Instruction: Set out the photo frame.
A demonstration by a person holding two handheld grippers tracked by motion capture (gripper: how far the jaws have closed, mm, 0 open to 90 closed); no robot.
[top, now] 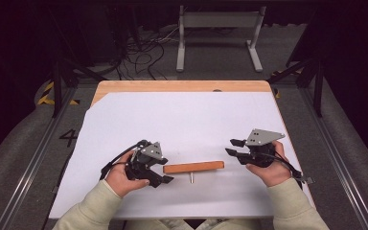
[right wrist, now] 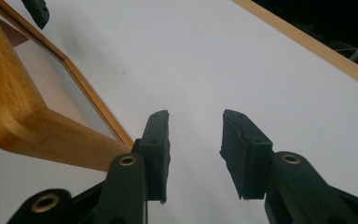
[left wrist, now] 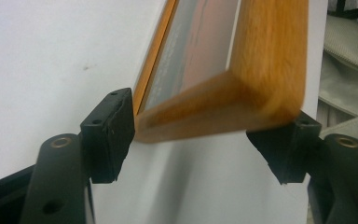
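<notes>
From the high view, the wooden frame point(top: 193, 166) stands on edge on the white sheet point(top: 182, 120) that covers the surface point(top: 182, 86), near the front and about midway between the two hands. A small metal pin point(top: 191, 178) pokes out toward the person just below it. The left tongs point(top: 165, 173) sit right at the frame's left end, gripped by the left hand point(top: 122, 176). Over on the other side, the right tongs point(top: 235, 147) hang a little off the frame's right end, clear of it, with the right hand point(top: 268, 167) wrapped around the body and the grey plate on top.

Now the left gripper view: the frame's rounded corner point(left wrist: 242, 102) sits right between the two black jaws. One pad lies just against the wood, the other stands off with a sliver of white showing, so nothing is clamped here. These tongs stand wide, loose around the frame's end.

Over to the right gripper view: the frame point(right wrist: 23, 112) lies off to the left, its glass panel catching the light, just beside one jaw but outside the gap. The jaws stand partly apart with only white sheet between them, holding nothing. Far up in the corner, a jaw tip of the left tongs point(right wrist: 36, 11) peeks in.
</notes>
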